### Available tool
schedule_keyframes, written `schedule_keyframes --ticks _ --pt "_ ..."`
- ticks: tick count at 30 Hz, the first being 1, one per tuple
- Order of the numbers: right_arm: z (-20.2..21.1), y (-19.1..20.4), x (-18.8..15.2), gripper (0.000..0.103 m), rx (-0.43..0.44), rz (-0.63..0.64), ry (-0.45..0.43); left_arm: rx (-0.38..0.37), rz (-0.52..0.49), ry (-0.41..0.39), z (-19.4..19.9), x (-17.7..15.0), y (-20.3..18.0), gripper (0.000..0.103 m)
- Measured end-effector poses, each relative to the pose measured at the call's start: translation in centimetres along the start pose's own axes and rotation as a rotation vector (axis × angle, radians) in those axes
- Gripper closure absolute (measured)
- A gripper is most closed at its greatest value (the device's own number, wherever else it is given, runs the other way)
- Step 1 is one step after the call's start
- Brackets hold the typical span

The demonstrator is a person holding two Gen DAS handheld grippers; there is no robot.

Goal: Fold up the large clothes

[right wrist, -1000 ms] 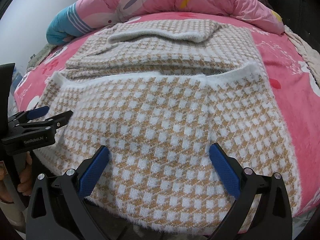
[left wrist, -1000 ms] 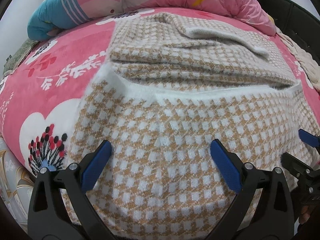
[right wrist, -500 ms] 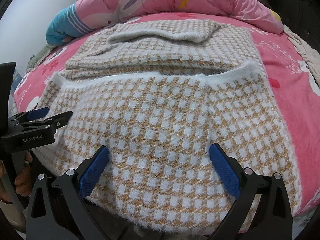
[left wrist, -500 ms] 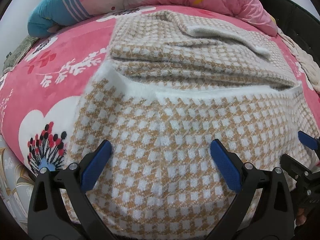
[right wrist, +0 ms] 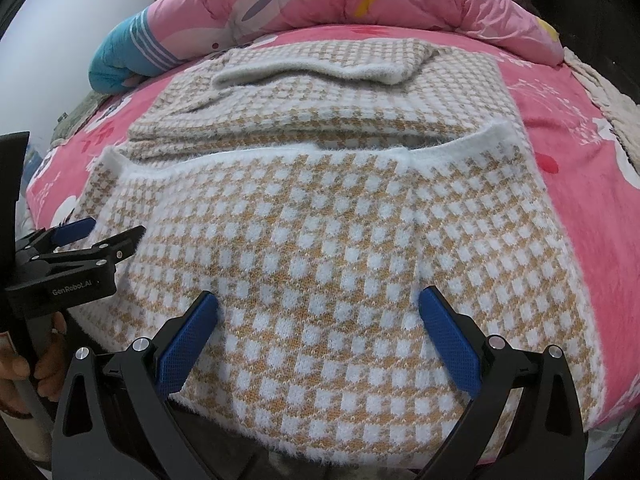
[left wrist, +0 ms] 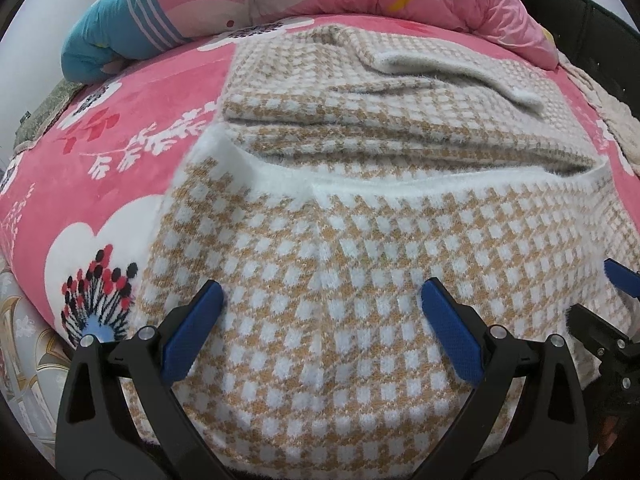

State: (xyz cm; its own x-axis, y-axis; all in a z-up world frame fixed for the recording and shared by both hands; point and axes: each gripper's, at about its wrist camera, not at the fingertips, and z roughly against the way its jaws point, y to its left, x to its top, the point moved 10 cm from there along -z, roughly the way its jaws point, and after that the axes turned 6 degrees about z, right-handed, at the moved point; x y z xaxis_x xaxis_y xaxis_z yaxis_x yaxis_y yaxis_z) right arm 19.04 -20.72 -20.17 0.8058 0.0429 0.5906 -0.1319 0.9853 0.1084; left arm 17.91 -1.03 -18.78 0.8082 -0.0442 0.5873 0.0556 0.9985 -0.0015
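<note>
Gaping tongs (left wrist: 322,320) over checked sweater (left wrist: 360,280)

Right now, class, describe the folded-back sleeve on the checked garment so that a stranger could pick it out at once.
Start at the pink floral bedspread and find the tan-and-white checked sweater spread across it. Look to its far end, near the pink quilt: the sleeve lies crosswise on top. Its plain fluffy off-white cuff edge sets it apart from the checks around it.

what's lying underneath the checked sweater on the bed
The checked sweater lies on a pink floral bedspread, which shows around its sides. Whatever lies directly beneath the knit is covered and cannot be seen.
</note>
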Motion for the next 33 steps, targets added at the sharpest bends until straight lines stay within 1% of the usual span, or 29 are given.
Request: schedule_keyframes --ticks 3,12,18,21,25,31,33 --pt "0.0 0.1 0.0 0.006 -0.003 -0.004 -0.011 0.000 0.000 0.001 0.4 -0.5 -0.2 0.006" --pt "0.4 0.3 -0.2 0.006 -0.021 -0.003 -0.035 -0.002 -0.001 0.001 0.2 -0.2 -0.2 0.006" --pt "1.0 0.4 -0.3 0.006 -0.021 -0.012 -0.015 -0.003 0.000 0.001 0.1 -0.1 -0.1 0.006" --pt "1.5 0.4 0.3 0.006 -0.018 -0.013 -0.024 -0.005 -0.002 -0.001 0.1 -0.1 -0.1 0.006" --pt "2.4 0.8 1.6 0.006 0.024 -0.019 -0.061 -0.004 -0.003 0.002 -0.2 0.3 -0.1 0.006" --pt "2.1 1.7 3.3 0.006 0.014 0.043 -0.082 -0.005 -0.003 0.002 -0.2 0.4 -0.1 0.006" --pt "1.8 2.0 3.6 0.011 0.015 0.048 -0.081 -0.004 -0.003 0.003 -0.1 0.3 -0.2 0.006"
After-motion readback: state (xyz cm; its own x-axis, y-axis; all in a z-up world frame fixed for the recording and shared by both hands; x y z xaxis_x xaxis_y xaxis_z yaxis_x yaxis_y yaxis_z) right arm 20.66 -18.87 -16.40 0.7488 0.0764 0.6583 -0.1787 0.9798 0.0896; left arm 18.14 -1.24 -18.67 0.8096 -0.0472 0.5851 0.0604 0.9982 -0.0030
